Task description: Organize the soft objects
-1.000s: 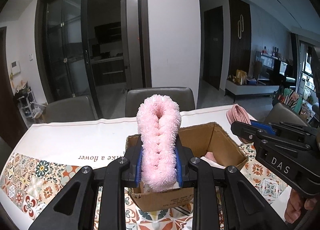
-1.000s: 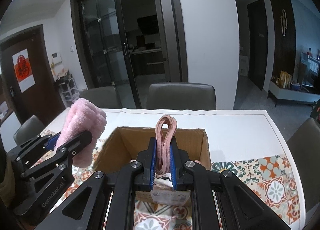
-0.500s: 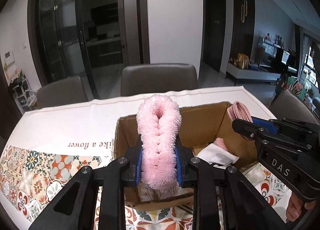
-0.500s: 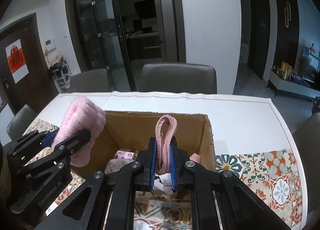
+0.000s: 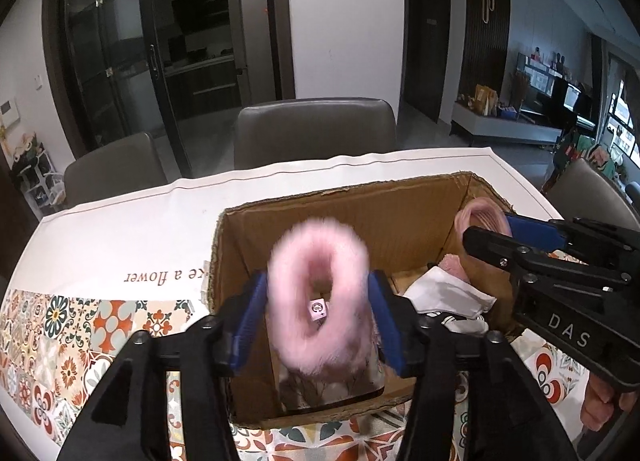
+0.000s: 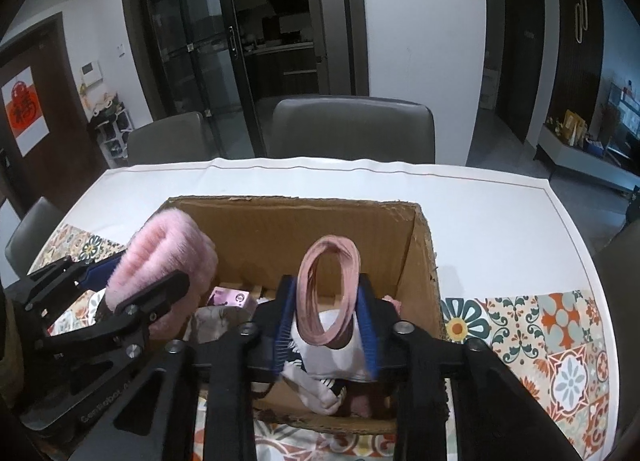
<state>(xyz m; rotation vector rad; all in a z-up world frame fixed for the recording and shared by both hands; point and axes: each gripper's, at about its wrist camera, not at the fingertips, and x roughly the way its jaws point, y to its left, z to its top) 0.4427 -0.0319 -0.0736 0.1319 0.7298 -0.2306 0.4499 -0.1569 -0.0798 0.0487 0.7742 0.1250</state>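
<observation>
**A:** Pink fluff sits nearest you: the fuzzy pink ring (image 5: 318, 303) hangs between the blue pads of your left hand-held gripper (image 5: 318, 325), whose jaws are opening. The ring has sprung round and its edges are blurred, so I judge it let go, or nearly so. It is over the near part of the cardboard box (image 5: 340, 201).

**B:** And your right side?

**A:** Your right hand-held gripper (image 6: 326, 321) is opening too. The thin pink loop (image 6: 329, 293) stands between its pads and has rounded out; whether the pads still brush it, I cannot tell. It is above the white cloth (image 6: 324, 357) already lying in the box.

**B:** How do you finish this well?

**A:** Let both jaws spread fully before you lift, so no fibre drags on a pad. Keep each gripper inside the box walls; the fluffy ring is light and could catch on a pad and come back out. Then draw straight back. Beyond the box, the tabletop (image 6: 480, 213) and the grey chair (image 6: 352, 129) need no attention.
</observation>
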